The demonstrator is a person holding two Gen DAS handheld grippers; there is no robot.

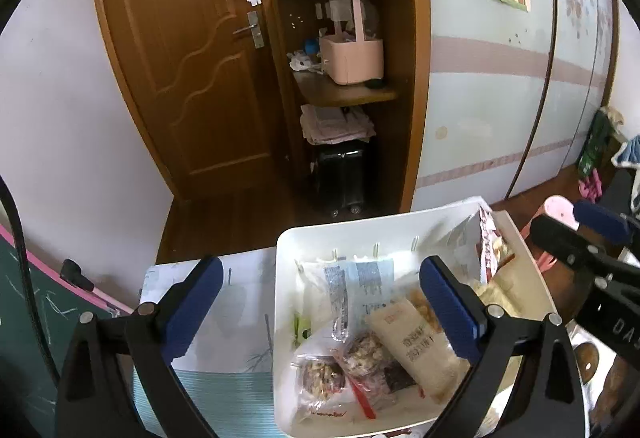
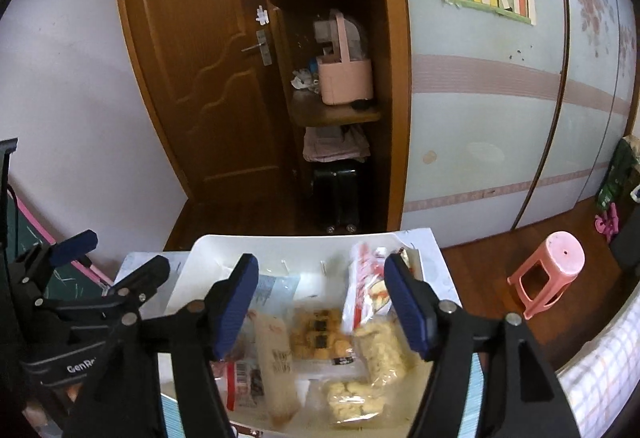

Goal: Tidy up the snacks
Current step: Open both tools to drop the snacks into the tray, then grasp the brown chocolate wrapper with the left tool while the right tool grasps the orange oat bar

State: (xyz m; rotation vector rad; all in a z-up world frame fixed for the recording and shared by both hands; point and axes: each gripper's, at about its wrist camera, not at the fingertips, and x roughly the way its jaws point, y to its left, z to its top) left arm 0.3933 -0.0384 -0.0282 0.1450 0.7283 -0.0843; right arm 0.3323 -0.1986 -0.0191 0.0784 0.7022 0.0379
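A white plastic bin (image 1: 400, 226) sits on a small table and holds several snack packets; it also shows in the right wrist view (image 2: 288, 246). Inside lie a beige long packet (image 1: 416, 350), nut packets (image 1: 360, 358), a red-and-white bag (image 2: 364, 286) leaning at the far right, and yellow pastry packs (image 2: 320, 338). My left gripper (image 1: 320, 306) is open and empty above the bin's left edge. My right gripper (image 2: 320, 302) is open and empty above the bin's middle.
A patterned cloth (image 1: 232, 318) covers the table left of the bin. A pink stool (image 2: 548, 270) stands on the wood floor at right. A brown door (image 1: 192, 58), shelves with a pink basket (image 1: 352, 58) and a black suitcase (image 1: 340, 178) stand behind.
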